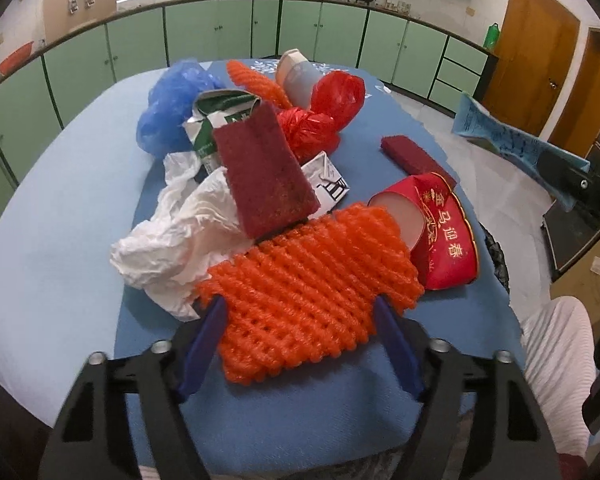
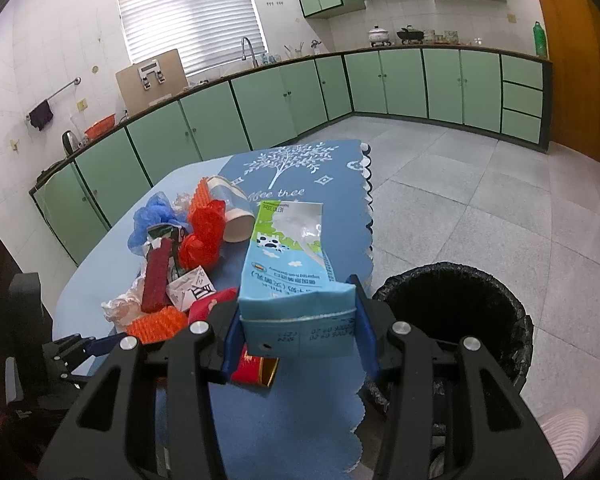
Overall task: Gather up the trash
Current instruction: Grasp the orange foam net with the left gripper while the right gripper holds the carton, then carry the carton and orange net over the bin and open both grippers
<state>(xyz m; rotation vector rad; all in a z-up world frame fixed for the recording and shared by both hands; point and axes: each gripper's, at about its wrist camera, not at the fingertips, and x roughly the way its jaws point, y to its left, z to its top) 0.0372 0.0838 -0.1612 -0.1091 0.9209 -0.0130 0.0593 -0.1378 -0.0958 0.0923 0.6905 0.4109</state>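
A kitchen with green cabinets and a pale tiled floor surrounds a table (image 1: 52, 248) under a blue cloth, where the trash lies heaped. In the left wrist view, nearest at six o'clock, the left gripper (image 1: 300, 312) stands wide with its blue fingers either side of an orange foam net (image 1: 312, 280); the pads flank the net's near end and do not appear to press it. Just beyond, at ten o'clock from the net, lies crumpled white paper (image 1: 172, 240), and at two o'clock a red paper cup (image 1: 440, 232) on its side, close to the table's right edge. A dark red scouring pad (image 1: 264, 168) leans on the heap at twelve o'clock, with a second one (image 1: 416, 156) apart toward one o'clock; farther back sit a crushed green carton (image 1: 216, 120), a blue plastic bag (image 1: 168, 108), a red plastic bag (image 1: 324, 116) and a grey paper cup (image 1: 296, 76). In the right wrist view the right gripper (image 2: 296, 312) is clamped on a blue milk carton (image 2: 292, 268), held above the scalloped table edge, with the black-lined bin (image 2: 460, 312) on the floor at three o'clock, apparently with nothing between them. Judging by this, collection is early: one carton is lifted but not dropped, and nearly the whole heap remains. The floor beyond the bin is open; the cup near the edge could roll off.
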